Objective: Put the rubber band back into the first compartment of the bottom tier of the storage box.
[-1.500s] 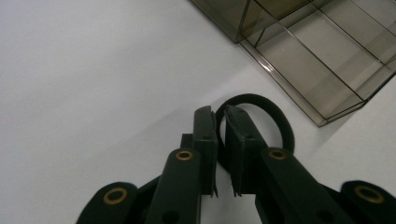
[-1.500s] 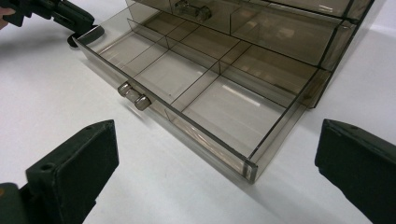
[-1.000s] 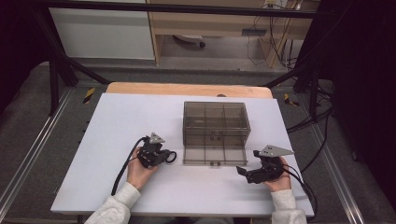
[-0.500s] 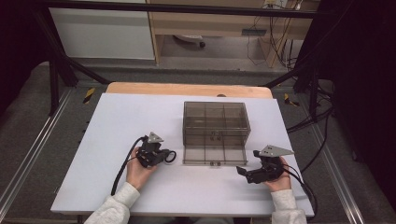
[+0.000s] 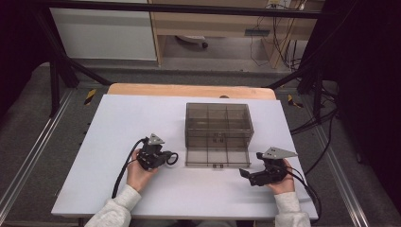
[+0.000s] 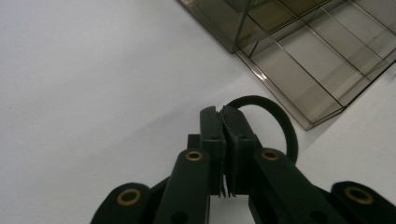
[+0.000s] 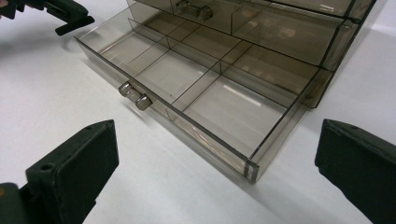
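Note:
A smoky see-through drawer box [image 5: 218, 124] stands mid-table, with its lower drawer [image 5: 216, 156] pulled out toward me. The drawer [image 7: 205, 88] is split into bare compartments and has a small knob [image 7: 134, 96] on its front. My left gripper [image 5: 166, 157] rests on the table just left of the drawer, shut on a black elastic ring [image 5: 173, 158]. In the left gripper view the ring [image 6: 279, 120] loops out from between the pressed jaws of the gripper [image 6: 220, 112]. My right gripper [image 5: 250, 163] sits at the drawer's front right corner, with its jaws wide open [image 7: 215, 137] and nothing between them.
The white tabletop [image 5: 118, 123] has free room left of the box and along the front edge. Cables trail from both grippers toward me. Beyond the table's wooden back edge [image 5: 189, 90] are a dark frame and floor cables.

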The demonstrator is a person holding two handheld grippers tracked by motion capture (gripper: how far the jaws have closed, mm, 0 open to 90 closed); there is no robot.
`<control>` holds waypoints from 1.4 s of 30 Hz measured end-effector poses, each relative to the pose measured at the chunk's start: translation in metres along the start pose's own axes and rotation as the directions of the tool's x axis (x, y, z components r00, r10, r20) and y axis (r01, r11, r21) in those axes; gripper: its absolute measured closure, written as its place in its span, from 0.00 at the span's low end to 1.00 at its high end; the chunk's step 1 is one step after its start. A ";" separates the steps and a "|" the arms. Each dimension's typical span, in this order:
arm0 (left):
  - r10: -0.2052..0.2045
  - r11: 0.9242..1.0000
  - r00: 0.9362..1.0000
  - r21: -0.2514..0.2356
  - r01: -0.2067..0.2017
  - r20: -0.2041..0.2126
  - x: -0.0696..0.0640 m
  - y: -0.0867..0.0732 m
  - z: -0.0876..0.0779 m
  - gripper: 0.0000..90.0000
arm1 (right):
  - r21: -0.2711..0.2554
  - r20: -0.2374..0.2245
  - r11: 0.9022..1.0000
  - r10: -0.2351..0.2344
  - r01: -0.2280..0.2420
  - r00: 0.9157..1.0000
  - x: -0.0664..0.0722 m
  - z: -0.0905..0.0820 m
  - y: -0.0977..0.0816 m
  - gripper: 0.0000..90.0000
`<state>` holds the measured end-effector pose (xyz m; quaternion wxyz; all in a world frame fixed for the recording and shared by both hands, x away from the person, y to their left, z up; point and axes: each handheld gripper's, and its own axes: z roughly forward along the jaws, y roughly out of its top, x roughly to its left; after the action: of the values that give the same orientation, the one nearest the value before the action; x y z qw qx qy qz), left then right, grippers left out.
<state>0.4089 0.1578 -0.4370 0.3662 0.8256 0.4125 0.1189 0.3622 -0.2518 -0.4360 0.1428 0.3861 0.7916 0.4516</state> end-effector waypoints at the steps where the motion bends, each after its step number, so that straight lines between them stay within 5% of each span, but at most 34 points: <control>1: 0.002 1.000 1.000 0.000 -0.002 0.000 0.000 0.000 -0.001 0.97 | 0.001 0.000 1.000 0.000 0.000 1.000 0.000 0.000 0.000 0.00; 42: 0.030 0.999 0.999 -0.034 -0.029 0.025 -0.008 0.007 -0.014 0.97 | 0.002 -0.002 1.000 -0.002 0.002 1.000 0.000 0.000 0.000 0.00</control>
<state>0.4011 0.1564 -0.4218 0.3836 0.8268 0.3933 0.1206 0.3624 -0.2516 -0.4364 0.1422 0.3850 0.7927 0.4508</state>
